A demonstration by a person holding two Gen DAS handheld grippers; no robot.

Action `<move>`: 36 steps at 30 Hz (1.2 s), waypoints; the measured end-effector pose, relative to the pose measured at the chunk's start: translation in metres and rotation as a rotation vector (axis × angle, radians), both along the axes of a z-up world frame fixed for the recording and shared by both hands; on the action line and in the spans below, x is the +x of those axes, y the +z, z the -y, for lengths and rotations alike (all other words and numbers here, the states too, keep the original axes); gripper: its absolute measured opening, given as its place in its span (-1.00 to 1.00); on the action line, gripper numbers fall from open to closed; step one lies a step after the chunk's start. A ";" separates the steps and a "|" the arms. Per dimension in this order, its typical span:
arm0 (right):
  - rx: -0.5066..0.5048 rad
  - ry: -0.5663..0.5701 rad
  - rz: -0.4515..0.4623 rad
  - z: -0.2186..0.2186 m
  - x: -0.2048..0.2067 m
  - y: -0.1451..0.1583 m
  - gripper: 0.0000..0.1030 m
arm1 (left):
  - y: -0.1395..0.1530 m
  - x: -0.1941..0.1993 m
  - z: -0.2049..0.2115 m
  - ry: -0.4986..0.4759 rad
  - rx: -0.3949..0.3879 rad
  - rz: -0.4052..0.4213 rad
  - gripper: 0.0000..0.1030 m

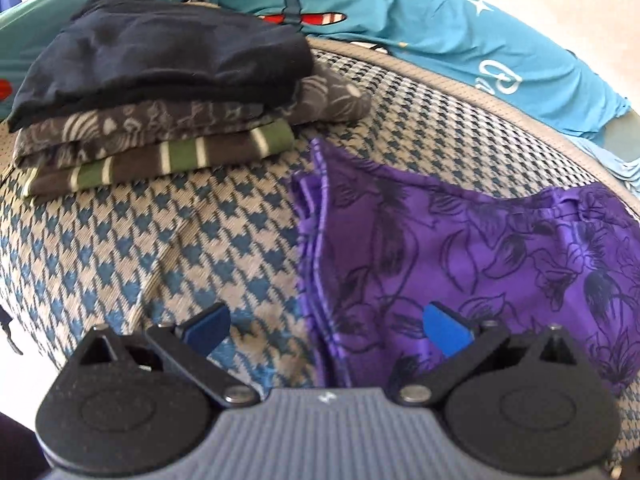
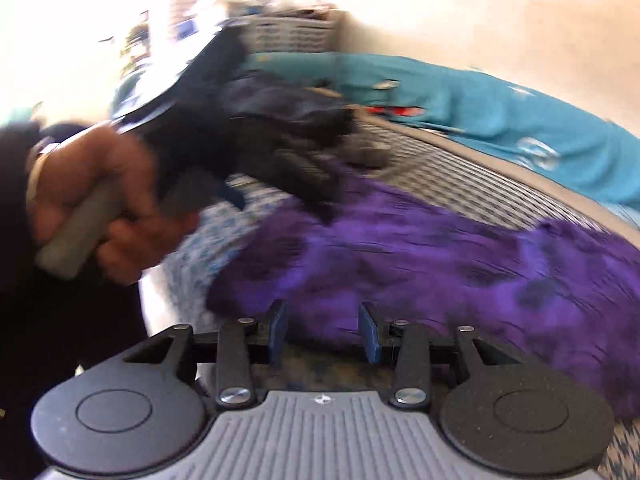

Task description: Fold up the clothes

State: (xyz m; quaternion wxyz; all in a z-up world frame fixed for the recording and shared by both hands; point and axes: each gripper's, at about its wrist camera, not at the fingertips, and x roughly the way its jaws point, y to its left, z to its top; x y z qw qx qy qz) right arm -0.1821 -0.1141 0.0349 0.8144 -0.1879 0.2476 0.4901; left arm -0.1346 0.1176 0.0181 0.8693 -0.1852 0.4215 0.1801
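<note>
On the houndstooth bed (image 1: 132, 248), we see the purple floral garment (image 1: 460, 248) lying lengthwise rightward, its folded edge between our left gripper's (image 1: 326, 326) wide, empty jaws, our right gripper's (image 2: 323, 330) narrower jaws empty just before it.

surface: houndstooth-patterned bed (image 1: 132, 240) | on it: folded clothes stack (image 1: 160, 120), purple floral garment (image 1: 460, 264), teal airplane-print cloth (image 1: 400, 12)

Purple floral garment (image 1: 460, 264) folded flat on houndstooth cover, beside stack of three folded clothes (image 1: 168, 120)
</note>
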 end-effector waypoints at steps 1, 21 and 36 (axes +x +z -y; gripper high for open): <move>-0.009 0.031 0.008 -0.005 -0.005 -0.001 -0.26 | -0.001 0.000 -0.001 0.003 -0.002 -0.003 1.00; -0.211 0.294 0.314 -0.068 -0.054 -0.042 -0.09 | -0.004 -0.001 -0.007 0.000 -0.058 0.001 1.00; -0.239 0.306 0.516 -0.082 -0.064 -0.070 -0.58 | 0.002 0.006 -0.031 -0.012 -0.252 -0.023 1.00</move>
